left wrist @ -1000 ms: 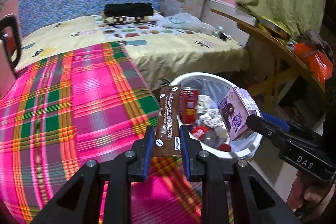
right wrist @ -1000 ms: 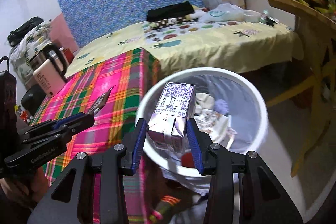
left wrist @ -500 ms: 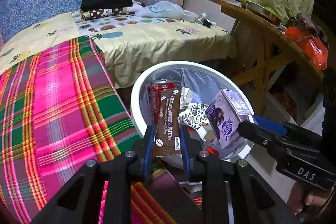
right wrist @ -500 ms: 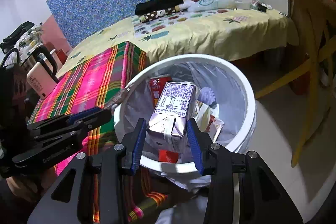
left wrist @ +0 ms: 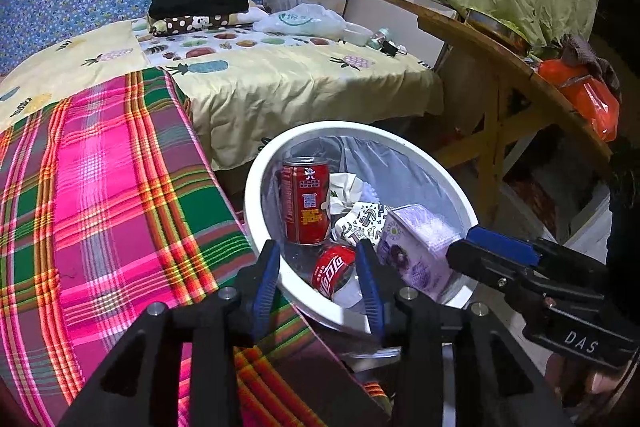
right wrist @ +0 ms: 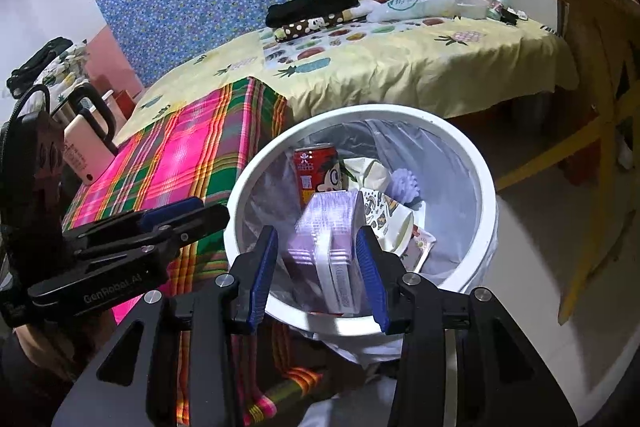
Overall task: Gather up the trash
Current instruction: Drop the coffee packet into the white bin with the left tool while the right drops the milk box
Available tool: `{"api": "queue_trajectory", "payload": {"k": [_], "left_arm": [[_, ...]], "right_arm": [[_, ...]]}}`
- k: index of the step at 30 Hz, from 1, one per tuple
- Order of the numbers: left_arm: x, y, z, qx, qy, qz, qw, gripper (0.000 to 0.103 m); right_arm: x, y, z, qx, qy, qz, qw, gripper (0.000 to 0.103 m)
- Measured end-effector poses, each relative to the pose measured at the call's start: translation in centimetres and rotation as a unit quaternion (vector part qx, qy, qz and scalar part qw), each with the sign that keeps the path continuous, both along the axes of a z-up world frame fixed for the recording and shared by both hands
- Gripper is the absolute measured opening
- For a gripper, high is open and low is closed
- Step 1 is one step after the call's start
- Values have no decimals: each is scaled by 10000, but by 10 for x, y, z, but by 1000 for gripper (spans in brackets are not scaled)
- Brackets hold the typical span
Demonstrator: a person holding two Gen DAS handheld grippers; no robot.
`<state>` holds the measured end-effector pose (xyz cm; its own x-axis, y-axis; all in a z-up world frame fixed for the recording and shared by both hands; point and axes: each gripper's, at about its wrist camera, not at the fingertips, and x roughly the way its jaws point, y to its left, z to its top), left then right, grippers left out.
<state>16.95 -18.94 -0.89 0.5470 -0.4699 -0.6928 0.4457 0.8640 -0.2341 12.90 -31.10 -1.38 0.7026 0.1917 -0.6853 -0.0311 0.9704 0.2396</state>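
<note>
The plaid blanket (left wrist: pixel 100 211) covers the bed on the left. Beside it, the left gripper (left wrist: pixel 318 283) hangs over the near rim of the white trash bin (left wrist: pixel 256 187); its jaws have just been opening and now stand about half apart with nothing between them. Through the gap show a standing red can (left wrist: pixel 306 201) and a cola bottle (left wrist: pixel 332 269) among crumpled paper. Further right, the right gripper (right wrist: pixel 316 269) holds a purple drink carton (right wrist: pixel 330 233) over the bin, jaws about half apart; the carton is blurred, so I cannot tell whether the pads press it or it is slipping free. Such a carton is probably light and dents easily, so its flat sides suit a grip.
</note>
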Motion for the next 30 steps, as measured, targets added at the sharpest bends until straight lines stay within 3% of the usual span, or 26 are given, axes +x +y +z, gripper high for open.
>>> {"api": "queue_trajectory", "payload": {"k": [30], "left_arm": [[-85, 63, 33, 317, -612, 841, 9941, 43]], "right_arm": [[-55, 43, 30, -588, -429, 255, 9970, 42]]}}
